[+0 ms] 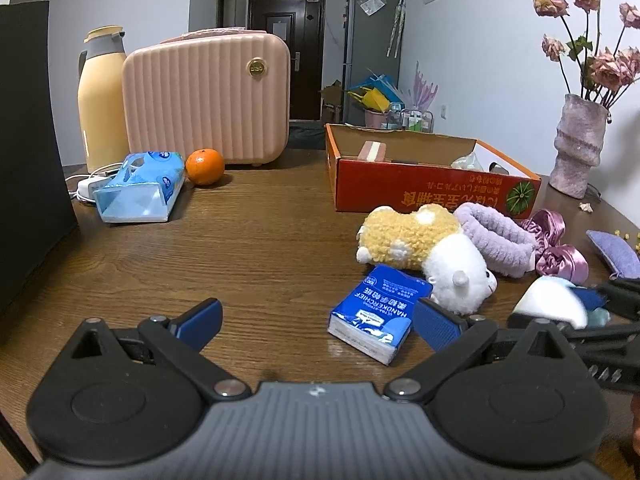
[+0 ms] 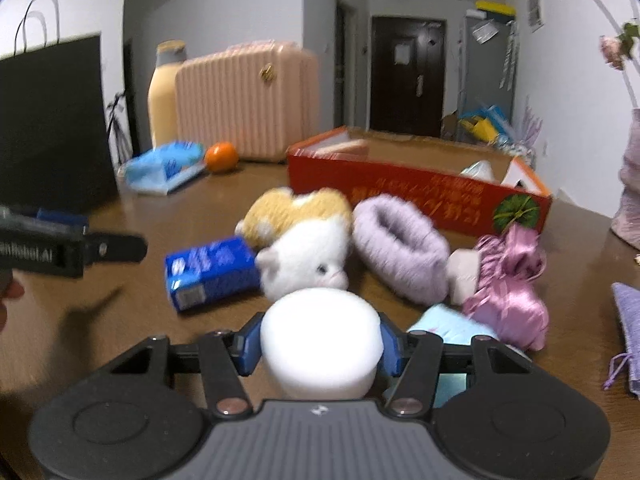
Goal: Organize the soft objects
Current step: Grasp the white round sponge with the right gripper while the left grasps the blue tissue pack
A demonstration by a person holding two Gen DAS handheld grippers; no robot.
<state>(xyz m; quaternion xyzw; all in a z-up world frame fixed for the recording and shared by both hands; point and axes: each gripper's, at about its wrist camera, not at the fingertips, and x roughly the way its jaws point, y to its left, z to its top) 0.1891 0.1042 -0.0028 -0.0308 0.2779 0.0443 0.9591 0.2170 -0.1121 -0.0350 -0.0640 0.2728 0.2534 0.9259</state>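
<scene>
Closest to me, the right gripper (image 2: 320, 346) is clamped on a round white sponge puff (image 2: 320, 336), its blue pads pressed against both sides, low over the wooden table (image 1: 240, 240). The puff is a squat disc with no real long axis; its flat face tilts up and away from the gripper. The left gripper (image 1: 316, 320) hangs with its jaws wide apart and nothing between them, a blue tissue pack (image 1: 380, 312) lying just ahead of its right finger, long side running away toward the toy.

Just past that sits the heap yet to be sorted: a yellow-and-white plush toy (image 1: 428, 256) on its side with its head toward me, a lilac fluffy headband (image 1: 496, 240) touching it, a pink satin scrunchie (image 1: 556, 248) beside that, and a pale blue soft thing (image 2: 452, 324) under the right gripper.

Farther back, the orange cardboard box (image 1: 420, 188) stands open, long side across the table, with only a few items inside. I would judge the job barely begun: one piece in hand, most still outside.
</scene>
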